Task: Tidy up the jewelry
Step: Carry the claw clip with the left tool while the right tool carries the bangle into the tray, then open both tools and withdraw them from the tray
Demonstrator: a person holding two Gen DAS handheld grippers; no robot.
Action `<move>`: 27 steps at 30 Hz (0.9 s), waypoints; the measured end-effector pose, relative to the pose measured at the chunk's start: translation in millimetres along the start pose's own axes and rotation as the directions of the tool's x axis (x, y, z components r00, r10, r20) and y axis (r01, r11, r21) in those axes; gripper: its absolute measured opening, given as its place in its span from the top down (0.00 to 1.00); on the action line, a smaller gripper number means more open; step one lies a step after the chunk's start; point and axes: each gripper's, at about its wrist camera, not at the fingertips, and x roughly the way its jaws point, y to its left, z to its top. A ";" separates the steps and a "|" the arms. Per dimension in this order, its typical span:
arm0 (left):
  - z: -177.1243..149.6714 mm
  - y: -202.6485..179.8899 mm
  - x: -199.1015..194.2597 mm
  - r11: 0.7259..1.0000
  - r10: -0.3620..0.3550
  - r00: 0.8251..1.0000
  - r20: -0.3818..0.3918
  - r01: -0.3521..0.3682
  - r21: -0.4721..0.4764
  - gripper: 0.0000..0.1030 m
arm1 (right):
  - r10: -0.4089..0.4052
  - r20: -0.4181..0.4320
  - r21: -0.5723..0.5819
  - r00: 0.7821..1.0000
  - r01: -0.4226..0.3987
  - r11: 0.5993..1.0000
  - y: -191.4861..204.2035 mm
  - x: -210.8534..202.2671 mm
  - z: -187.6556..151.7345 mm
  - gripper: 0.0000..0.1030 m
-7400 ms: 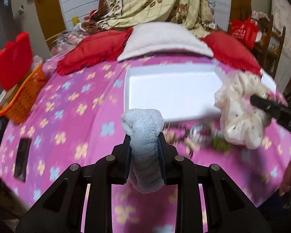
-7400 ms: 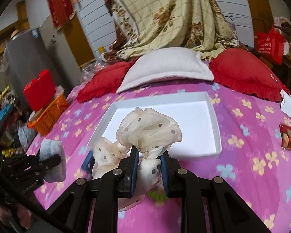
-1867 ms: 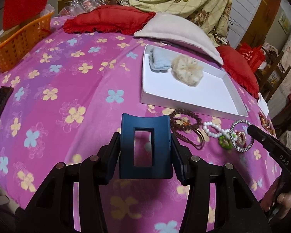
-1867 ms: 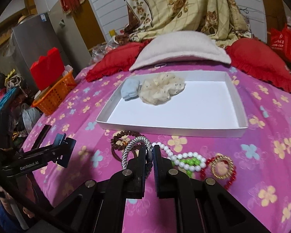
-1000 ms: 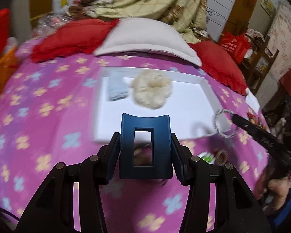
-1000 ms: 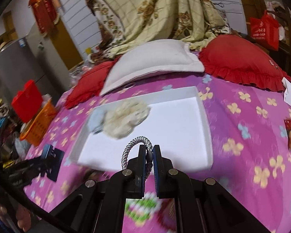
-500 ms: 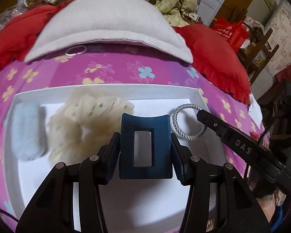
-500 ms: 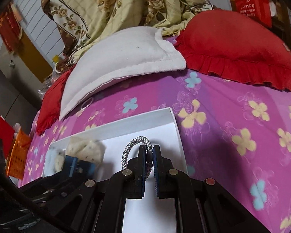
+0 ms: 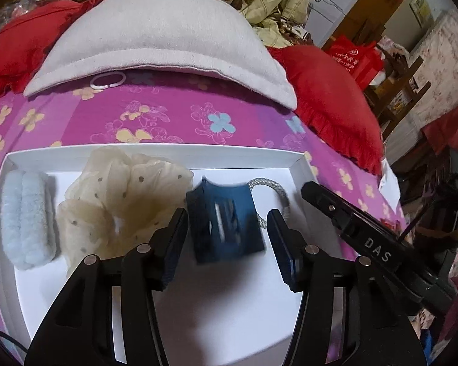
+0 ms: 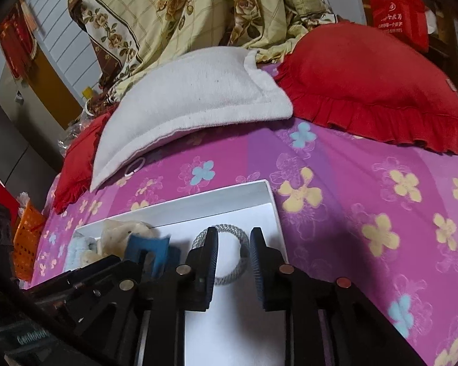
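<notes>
A: Where is the left gripper (image 9: 227, 238) just now?

B: Over the white tray (image 9: 299, 164), pointing down into it. Its jaws are opening, and the dark blue hair claw clip (image 9: 226, 222) sits between them, blurred and tilted — the pads no longer touch it on either side.

A: And the right gripper (image 10: 233, 257)?

B: Also over the tray, near its far right corner. Those jaws are opening too, and they stand narrow. The silver mesh bangle (image 10: 229, 256) lies on the tray floor between and just past the fingertips; the left fingertip hides part of the ring, and the right one stands clear of it.

A: What else is in the tray?

B: A cream dotted scrunchie (image 9: 122, 204) near the middle of the far wall, touching the blue clip's left edge as the left camera sees it. A pale blue fuzzy scrunchie (image 9: 26, 219) lies at the left end, just beside the cream one.

A: And around the tray?

B: The pink flowered bedsheet (image 10: 366, 189). Beyond it — a white pillow (image 9: 161, 39) lying across red frilled cushions (image 10: 372, 91), with a small white ring (image 9: 108, 80) just at the pillow's front edge.
</notes>
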 end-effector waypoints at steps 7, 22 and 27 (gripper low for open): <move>-35.4 -12.9 -70.8 0.997 0.081 0.995 0.055 -0.082 0.015 0.48 | 0.010 0.046 -0.025 0.999 -0.009 1.000 -0.1 -70.9 -46.5 0.64; -209.7 -7.5 -196.2 0.960 0.279 0.950 0.143 -0.275 -0.044 0.45 | 0.024 0.054 0.048 0.998 -0.027 0.999 13.8 -161.8 -183.9 0.56; -235.5 -4.5 -203.8 0.955 0.298 0.946 0.127 -0.296 -0.034 0.45 | 0.015 0.077 0.042 0.997 -0.018 0.999 22.3 -177.1 -189.3 0.56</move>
